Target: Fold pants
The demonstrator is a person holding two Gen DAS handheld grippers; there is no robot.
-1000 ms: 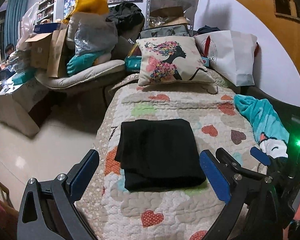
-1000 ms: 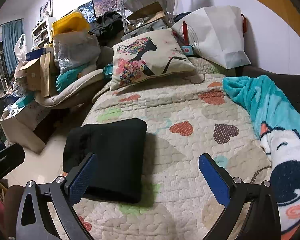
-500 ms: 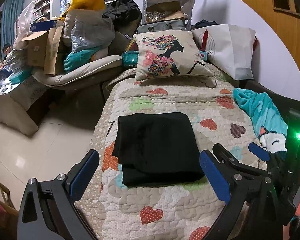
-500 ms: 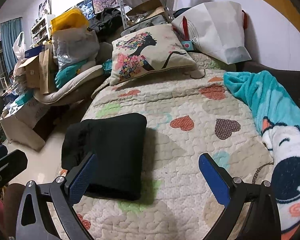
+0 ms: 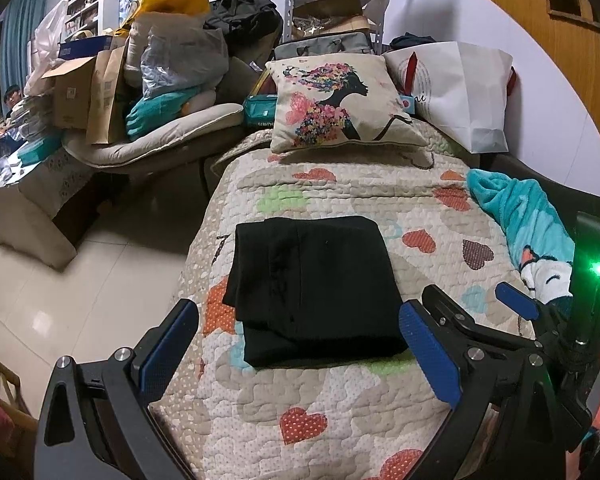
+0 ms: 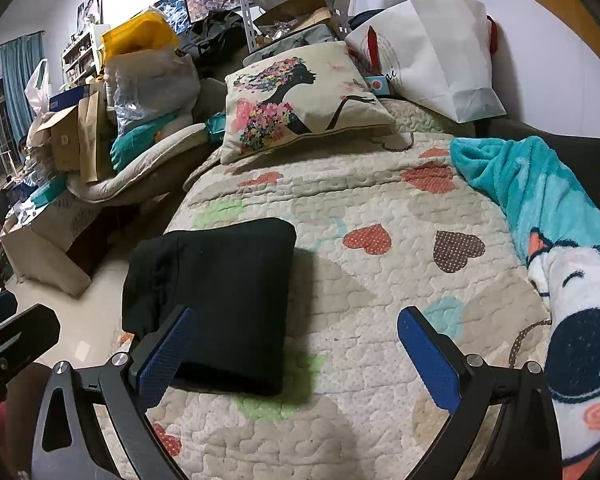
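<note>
The black pants [image 5: 312,288] lie folded into a compact rectangle on the heart-patterned quilt [image 5: 340,184]. They also show in the right wrist view [image 6: 220,292], left of centre. My left gripper [image 5: 298,354] is open and empty, held above the quilt just short of the pants' near edge. My right gripper [image 6: 296,356] is open and empty, to the right of the pants, with its left finger over their near corner. It also shows in the left wrist view [image 5: 466,316], at the right.
A flower-print pillow [image 5: 340,104] and a white paper bag [image 5: 460,88] sit at the quilt's far end. A teal cartoon blanket [image 6: 548,220] lies along the right side. Boxes, bags and a cushion pile [image 5: 140,92] stand left, beyond a tiled floor [image 5: 80,288].
Both grippers have drawn back and up a little from the folded pants, which now look slightly farther off. The pants have not moved. Both grippers stay open.
</note>
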